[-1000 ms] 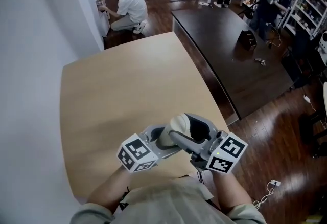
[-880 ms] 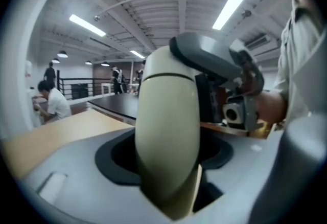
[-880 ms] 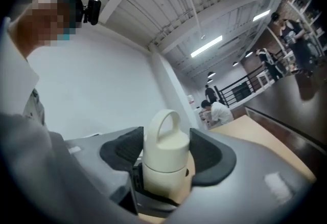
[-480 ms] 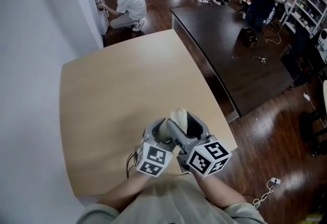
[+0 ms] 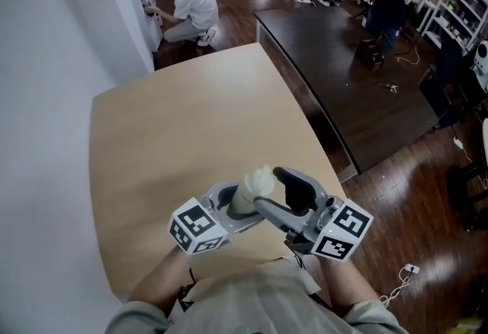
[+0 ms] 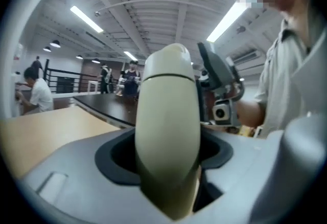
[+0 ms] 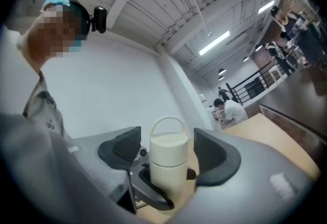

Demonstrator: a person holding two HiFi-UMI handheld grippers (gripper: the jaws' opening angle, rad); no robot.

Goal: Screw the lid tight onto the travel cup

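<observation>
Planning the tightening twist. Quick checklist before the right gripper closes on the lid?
1. Left gripper clamped on travel cup body: ok.
2. Lid sitting level on the cup: ok.
3. Lid fully tight: cannot tell.
4. Right gripper jaws have just been opening, both clear of the lid: ok.
5. Lid centred between the right jaws: ok.

right hand-held gripper [image 7: 166, 143] jaws just opened wider round the travel cup lid [image 5: 259, 180], left hand-held gripper [image 6: 166, 166] swung back leftward
</observation>
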